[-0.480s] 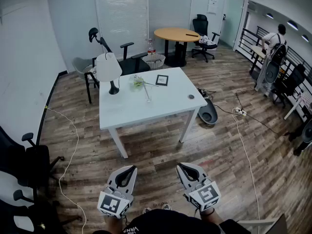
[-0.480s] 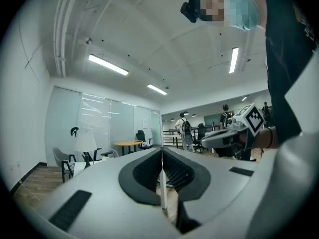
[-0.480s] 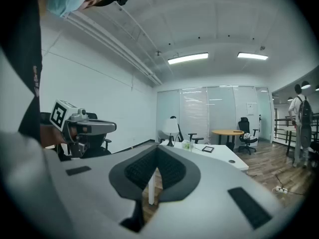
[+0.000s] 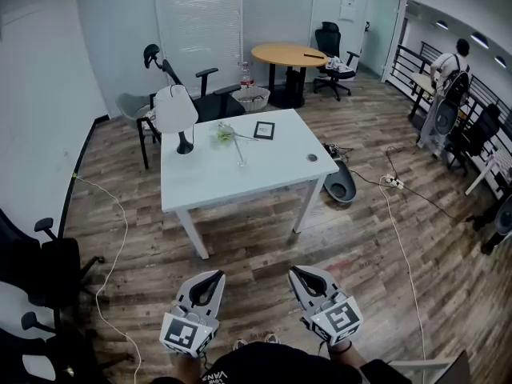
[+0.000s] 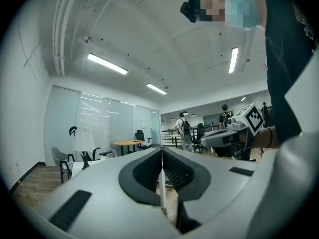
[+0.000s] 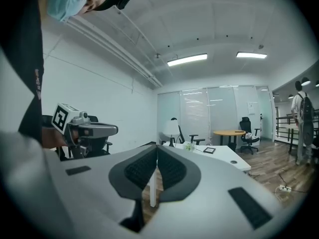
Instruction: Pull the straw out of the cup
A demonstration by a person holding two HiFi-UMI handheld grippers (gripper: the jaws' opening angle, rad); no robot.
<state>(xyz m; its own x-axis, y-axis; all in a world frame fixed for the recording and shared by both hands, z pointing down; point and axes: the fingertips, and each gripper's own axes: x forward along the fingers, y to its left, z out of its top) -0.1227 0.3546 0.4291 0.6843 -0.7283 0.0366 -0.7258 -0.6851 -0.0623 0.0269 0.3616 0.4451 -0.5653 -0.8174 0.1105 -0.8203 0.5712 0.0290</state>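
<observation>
Straw leans in a clear glass cup on the far white rectangular table. Nearby, left gripper and right gripper are closed and empty, their ribbed black pads pressed together.

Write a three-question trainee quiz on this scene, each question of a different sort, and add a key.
1. True or false: the left gripper and the right gripper are both shut and empty.
2. The cup with the straw stands: A) on the white table; B) on the round wooden table; C) on the floor.
3. Fill in: near the white table's left edge in the head view stands a white ____.
Key: 1 true; 2 A; 3 lamp.
</observation>
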